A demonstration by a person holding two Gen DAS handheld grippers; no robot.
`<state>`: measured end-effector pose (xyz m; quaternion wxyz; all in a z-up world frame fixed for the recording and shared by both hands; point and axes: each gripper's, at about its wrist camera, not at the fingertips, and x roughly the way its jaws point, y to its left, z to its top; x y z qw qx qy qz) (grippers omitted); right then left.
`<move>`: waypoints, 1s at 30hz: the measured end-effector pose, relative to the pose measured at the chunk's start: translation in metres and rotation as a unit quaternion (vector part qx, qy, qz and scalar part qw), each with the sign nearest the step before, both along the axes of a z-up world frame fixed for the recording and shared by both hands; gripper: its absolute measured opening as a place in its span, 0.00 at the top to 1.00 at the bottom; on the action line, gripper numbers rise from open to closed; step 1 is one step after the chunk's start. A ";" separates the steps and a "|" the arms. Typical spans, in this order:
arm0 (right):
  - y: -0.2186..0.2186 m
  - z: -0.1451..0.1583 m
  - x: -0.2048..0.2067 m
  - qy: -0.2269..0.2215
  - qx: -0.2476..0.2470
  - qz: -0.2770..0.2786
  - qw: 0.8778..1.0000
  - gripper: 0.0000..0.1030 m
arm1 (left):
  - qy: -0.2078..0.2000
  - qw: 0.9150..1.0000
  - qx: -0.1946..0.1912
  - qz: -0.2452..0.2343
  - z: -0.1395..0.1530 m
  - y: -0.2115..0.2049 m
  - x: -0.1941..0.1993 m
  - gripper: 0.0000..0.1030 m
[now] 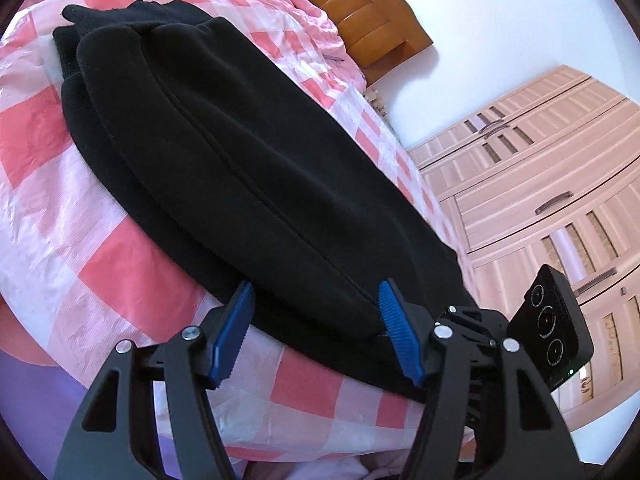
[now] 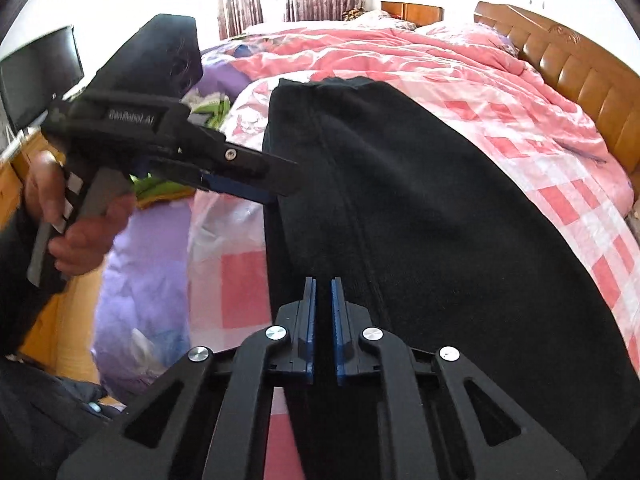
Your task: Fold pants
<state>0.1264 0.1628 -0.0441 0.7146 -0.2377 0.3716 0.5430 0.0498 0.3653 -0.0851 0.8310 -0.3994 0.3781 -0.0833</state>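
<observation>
Pants (image 2: pixel 420 200), black and fleecy, are laid lengthwise on the checked quilt (image 2: pixel 560 152). Near hem fabric is pinched by the clenched right gripper (image 2: pixel 323 280); the left gripper (image 1: pixel 316 292) is held spread. Soft, limp cloth is best taken at edges.

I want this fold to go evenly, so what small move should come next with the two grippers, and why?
Probably close the left gripper on the near edge of the black pants. Its blue pads straddle that edge with a clear gap, while the right gripper looks already pinched shut on the fabric.
</observation>
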 end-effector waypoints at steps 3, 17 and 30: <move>-0.006 0.008 0.009 0.029 0.024 -0.010 0.999 0.91 | -0.005 1.000 -0.014 -0.002 0.001 0.002 0.001 0.38; -0.008 0.016 0.006 0.035 0.031 -0.006 0.999 0.91 | 0.005 0.999 0.009 0.046 0.008 0.009 0.014 0.92; 0.003 -0.008 -0.009 0.075 -0.009 0.008 0.997 0.69 | 0.048 0.995 0.065 0.058 -0.004 0.011 -0.001 0.83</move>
